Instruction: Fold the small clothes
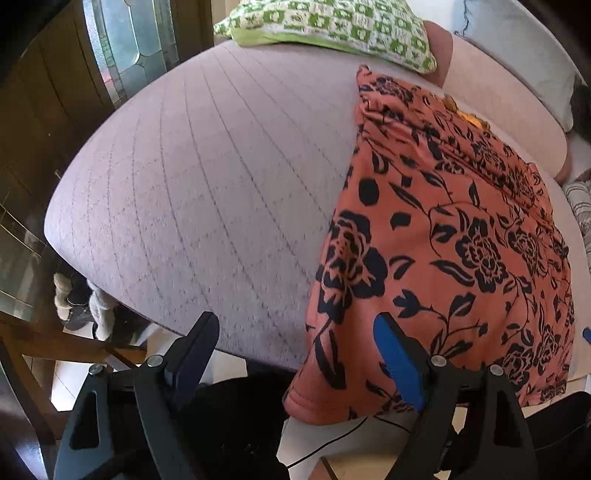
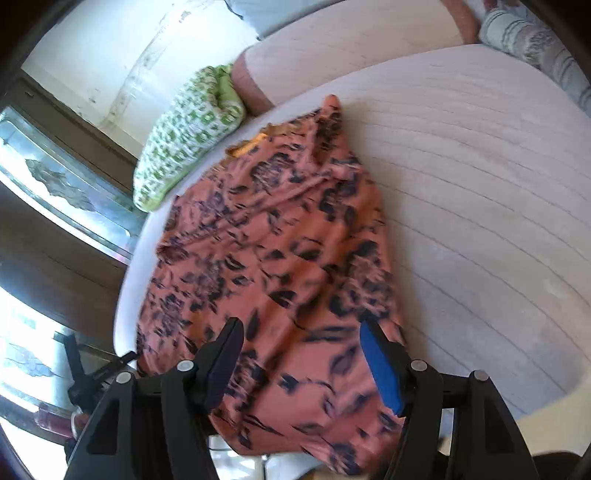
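A salmon-orange garment [image 1: 443, 240] with a dark floral print lies spread on a lilac quilted seat cushion [image 1: 203, 184]. Its near hem hangs over the cushion's front edge. My left gripper [image 1: 297, 332] is open near that front edge, at the garment's left side: the blue-padded finger is over the cloth and the other finger over bare cushion. In the right wrist view the same garment [image 2: 277, 240] looks blurred. My right gripper [image 2: 301, 332] stands open above its near part, with cloth showing between the fingers but not pinched.
A green-and-white patterned pillow [image 1: 332, 26] lies at the cushion's far edge against a pink backrest [image 1: 498, 103]. Grey patterned fabric [image 2: 535, 44] sits at the far right. A glazed wooden door [image 1: 122, 48], wooden furniture and boots [image 1: 74, 302] are to the left. Bare cushion [image 2: 480, 203] lies right of the garment.
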